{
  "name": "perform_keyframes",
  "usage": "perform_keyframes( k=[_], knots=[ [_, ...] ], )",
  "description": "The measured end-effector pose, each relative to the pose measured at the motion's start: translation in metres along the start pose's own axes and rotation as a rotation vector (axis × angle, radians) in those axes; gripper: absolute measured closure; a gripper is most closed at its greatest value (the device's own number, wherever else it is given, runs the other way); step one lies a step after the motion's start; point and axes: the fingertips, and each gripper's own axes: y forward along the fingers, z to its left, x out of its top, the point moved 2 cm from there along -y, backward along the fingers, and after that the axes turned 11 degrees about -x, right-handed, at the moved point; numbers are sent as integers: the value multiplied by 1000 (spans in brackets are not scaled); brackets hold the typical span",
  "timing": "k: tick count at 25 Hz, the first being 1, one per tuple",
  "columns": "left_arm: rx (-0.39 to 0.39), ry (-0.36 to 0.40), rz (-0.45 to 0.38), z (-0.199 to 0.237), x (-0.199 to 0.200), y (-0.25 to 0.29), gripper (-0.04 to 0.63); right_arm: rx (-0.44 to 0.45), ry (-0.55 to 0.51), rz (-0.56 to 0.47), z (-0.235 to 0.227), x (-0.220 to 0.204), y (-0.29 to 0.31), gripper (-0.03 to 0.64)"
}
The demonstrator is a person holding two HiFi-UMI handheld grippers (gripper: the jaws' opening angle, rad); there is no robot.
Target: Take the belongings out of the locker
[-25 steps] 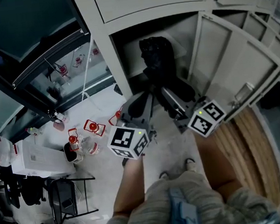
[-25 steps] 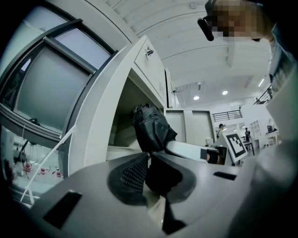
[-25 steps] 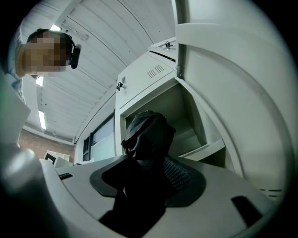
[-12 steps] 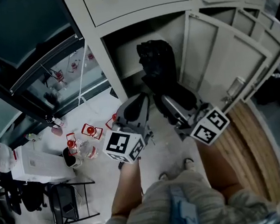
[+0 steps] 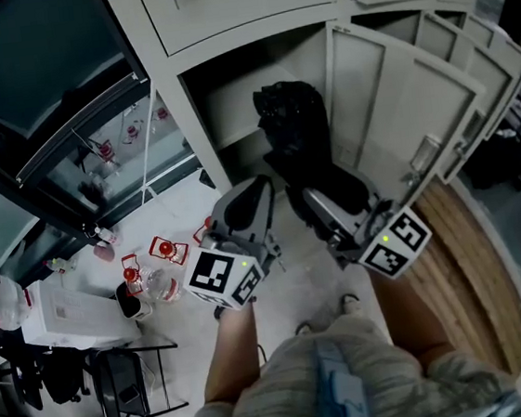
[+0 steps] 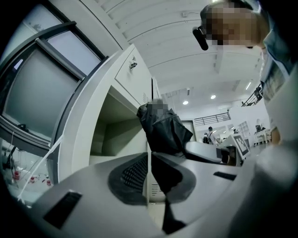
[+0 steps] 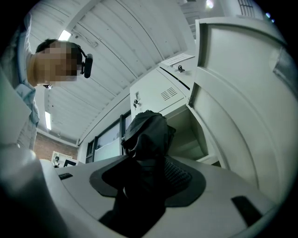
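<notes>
Firmly — black bag (image 5: 292,120) in left gripper (image 5: 260,189) and right gripper (image 5: 308,196)

My rig: left tool (image 5: 260,186) and right tool (image 5: 308,196), grey shells, each carrying a black-and-white marker cube (image 5: 220,278); short-sleeved pale grey shirt (image 5: 282,397).

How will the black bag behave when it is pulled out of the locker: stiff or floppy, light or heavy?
Probably floppy: the black bag is creased fabric, and a loose part is pinched in the right tongs. It may sag or swing once clear of the locker. Its bulging top hints at contents, so perhaps some weight.
</notes>
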Motion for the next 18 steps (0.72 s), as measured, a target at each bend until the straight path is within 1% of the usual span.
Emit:
perform_keyframes(
  k=[4,7,11,18],
  knots=[
    [-16,11,-10,-5,1,0,589,3,-17,-11,4,5,-8,387],
    [-13,1,-18,-7,4,-1,589,4,-37,-17,8,8,-11,387],
    [-14,8,-24,-8,6,-2,589,8,-68,-29,13,13,-14,387],
    [-12,19,-24,-7,9,-6,589,36,-255,-39,36,13,-12,387]
  ],
)
